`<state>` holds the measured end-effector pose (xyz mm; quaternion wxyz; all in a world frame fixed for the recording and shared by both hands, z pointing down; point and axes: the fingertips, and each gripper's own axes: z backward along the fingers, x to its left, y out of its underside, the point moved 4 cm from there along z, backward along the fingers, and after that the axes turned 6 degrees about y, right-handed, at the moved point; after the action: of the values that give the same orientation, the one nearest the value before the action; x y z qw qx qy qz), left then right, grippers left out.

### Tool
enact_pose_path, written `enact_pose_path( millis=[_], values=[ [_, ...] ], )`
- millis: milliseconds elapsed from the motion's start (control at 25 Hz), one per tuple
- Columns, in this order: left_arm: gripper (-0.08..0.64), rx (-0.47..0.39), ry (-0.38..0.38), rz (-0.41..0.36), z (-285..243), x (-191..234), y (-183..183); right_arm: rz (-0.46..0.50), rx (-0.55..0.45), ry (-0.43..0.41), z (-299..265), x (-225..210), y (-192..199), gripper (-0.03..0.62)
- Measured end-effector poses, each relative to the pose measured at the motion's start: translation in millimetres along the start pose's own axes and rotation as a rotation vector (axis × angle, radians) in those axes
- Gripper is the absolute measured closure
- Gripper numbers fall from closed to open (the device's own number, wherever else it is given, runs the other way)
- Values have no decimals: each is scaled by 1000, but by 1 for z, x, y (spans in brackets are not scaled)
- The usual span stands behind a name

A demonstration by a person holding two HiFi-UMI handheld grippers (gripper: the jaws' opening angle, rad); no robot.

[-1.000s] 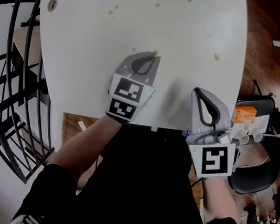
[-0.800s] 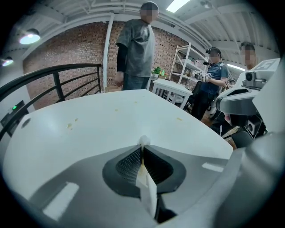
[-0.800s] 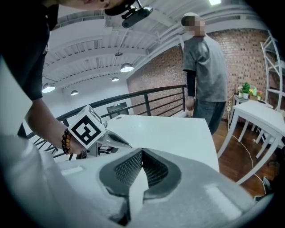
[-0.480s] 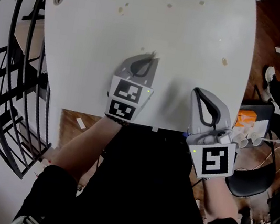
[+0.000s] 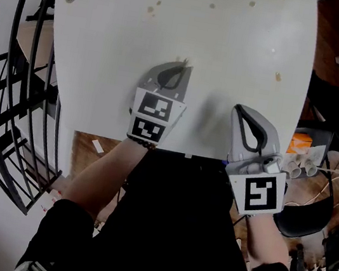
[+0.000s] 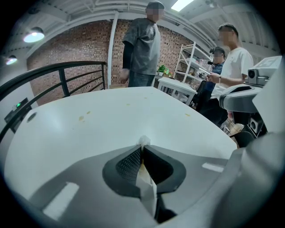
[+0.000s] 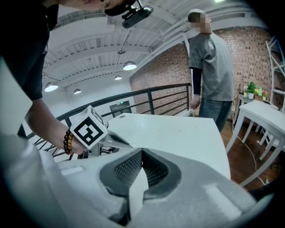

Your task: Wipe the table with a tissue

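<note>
While the left gripper (image 5: 182,65) sits over the middle of the white table (image 5: 101,43), its jaws are pinched together on the tissue (image 6: 144,141). Only a small white tuft pokes out past the tips, with a strip of it running back between the pads. Can't tell whether the tuft touches the tabletop. Right gripper (image 5: 239,110) is beside the left one on its right, nearer the table's near edge and pointing the same way. Its jaws are closed tip to tip with nothing between them. Small brown stains (image 5: 154,9) are scattered on the far half of the table, another one (image 5: 278,76) towards the right edge, all well apart from both grippers. Right gripper view catches the left gripper's marker cube (image 7: 89,129) and a beaded bracelet (image 7: 68,141) on that wrist. Black railing (image 5: 12,73) runs along the table's left side. Left gripper view shows people standing past the far edge, brick wall (image 6: 93,53) behind them.
</note>
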<state>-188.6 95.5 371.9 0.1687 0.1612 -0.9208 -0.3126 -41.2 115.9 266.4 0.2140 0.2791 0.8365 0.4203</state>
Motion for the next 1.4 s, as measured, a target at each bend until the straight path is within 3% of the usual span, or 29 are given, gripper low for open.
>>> enact_pose_path(
  millis=[880,1400],
  values=[
    [529,-17,-55,37,14,37,-2,14,-3,-14,-14,14,-12,600],
    [529,-71,-103,75,47,60,-16,45,-15,-38,-13,32,-29,600]
  ],
)
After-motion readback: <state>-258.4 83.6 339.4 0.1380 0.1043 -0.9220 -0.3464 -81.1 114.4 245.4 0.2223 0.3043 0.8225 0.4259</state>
